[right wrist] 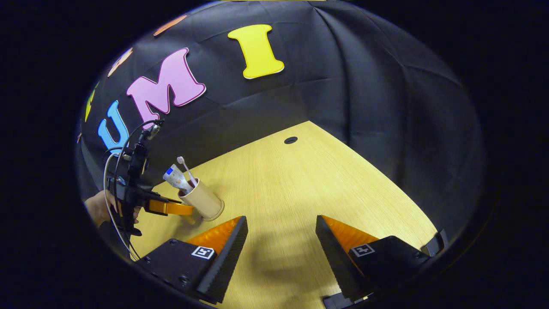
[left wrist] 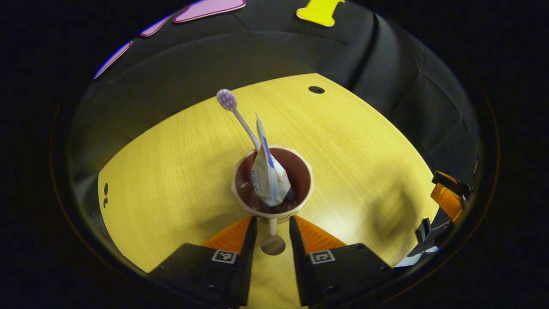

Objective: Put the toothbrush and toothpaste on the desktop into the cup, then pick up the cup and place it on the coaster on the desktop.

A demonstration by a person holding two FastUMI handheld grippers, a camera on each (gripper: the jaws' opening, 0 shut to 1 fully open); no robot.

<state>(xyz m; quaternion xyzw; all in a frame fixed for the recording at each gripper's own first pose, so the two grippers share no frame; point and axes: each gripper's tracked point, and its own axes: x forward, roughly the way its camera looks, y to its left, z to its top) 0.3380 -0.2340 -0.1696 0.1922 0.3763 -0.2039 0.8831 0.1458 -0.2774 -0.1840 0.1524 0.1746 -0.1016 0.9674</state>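
A beige cup point(left wrist: 272, 184) holding a toothbrush point(left wrist: 238, 116) and toothpaste point(left wrist: 268, 174) stood upright on a wooden desktop point(left wrist: 171, 171), just beyond the left gripper point(left wrist: 272, 223).

In the left gripper view, the fingers sat narrowly parted on either side of the cup's near wall; whether they pressed on it could not be told. In the right gripper view, the right gripper point(right wrist: 281, 225) hung wide open over bare desktop, holding nothing, well apart from the cup point(right wrist: 203, 199). A hand point(right wrist: 101, 208) held the left gripper point(right wrist: 171, 208) beside that cup.
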